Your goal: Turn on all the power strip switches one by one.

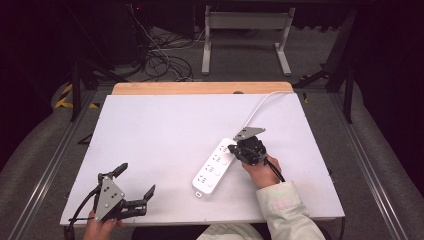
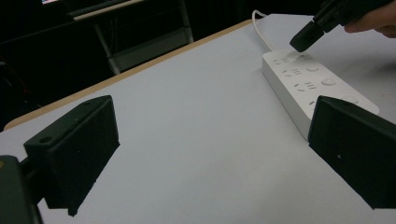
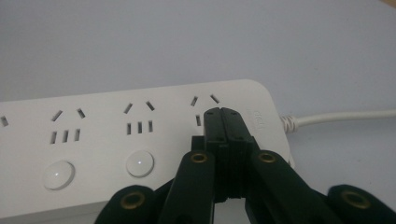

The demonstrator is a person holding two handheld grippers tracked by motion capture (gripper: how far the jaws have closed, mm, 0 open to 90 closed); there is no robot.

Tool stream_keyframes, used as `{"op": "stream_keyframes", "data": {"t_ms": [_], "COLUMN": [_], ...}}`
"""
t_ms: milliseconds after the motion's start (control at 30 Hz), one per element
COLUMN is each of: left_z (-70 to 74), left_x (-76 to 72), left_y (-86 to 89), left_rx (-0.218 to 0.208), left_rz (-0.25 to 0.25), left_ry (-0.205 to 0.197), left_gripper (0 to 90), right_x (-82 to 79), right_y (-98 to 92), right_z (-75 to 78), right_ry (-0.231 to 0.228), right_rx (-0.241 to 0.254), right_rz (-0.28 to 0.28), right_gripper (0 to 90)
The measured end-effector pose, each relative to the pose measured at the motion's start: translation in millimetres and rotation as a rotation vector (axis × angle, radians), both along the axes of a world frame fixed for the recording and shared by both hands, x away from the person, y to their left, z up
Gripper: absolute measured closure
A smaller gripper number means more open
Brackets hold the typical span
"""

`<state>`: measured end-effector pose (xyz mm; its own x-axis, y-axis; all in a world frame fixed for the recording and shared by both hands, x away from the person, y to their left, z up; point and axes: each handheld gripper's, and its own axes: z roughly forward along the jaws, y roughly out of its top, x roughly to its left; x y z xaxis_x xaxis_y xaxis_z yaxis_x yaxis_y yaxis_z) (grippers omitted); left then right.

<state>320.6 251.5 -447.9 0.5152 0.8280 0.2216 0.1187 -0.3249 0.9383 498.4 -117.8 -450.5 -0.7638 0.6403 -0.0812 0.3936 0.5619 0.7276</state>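
Nearest to us, the left tool (image 1: 134, 192) rests low at the front left corner of the tabletop (image 1: 165, 130), its jaws spread wide with nothing between them. In the left gripper view those two black jaws frame bare white surface, and the power strip (image 2: 317, 86) lies well apart from them, off to the far right.

Farther in, the right tool (image 1: 233, 149) has its jaws pressed fully together, gripping nothing; the closed tip works as a single pointed finger. We hold it down over the cable end of the white power strip (image 1: 214, 167), which lies diagonally right of the tabletop's centre, its white cord (image 1: 260, 106) running away toward the far edge. In the right gripper view the shut tip (image 3: 223, 122) sits just over the last socket group, next to where the cord leaves the housing. Two round buttons (image 3: 140, 163) show beside the neighbouring groups; the button for this last group would lie under the jaws, so we cannot see it, nor tell whether the tip touches the strip or hovers just above.

We judge the work to be pressing that end switch with the closed tip. The approach looks done; the press itself and the withdrawal seem left, and nothing is plugged into any socket.
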Motion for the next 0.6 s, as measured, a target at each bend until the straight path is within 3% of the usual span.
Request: {"op": "stream_keyframes", "data": {"t_ms": [267, 600], "left_z": [0.0, 0.0], "left_x": [-0.3, -0.3], "left_y": [0.0, -0.1], "left_rx": [-0.002, 0.0], "left_rz": [-0.002, -0.001], "left_ry": [0.002, 0.0], "left_gripper": [2.2, 2.2], "right_x": [2.2, 1.0], "right_y": [-0.6, -0.3], "right_z": [-4.0, -5.7], "right_ry": [0.026, 0.022], "right_rx": [-0.003, -0.004], "right_rz": [0.003, 0.0], "right_gripper": [90.0, 90.0]}}
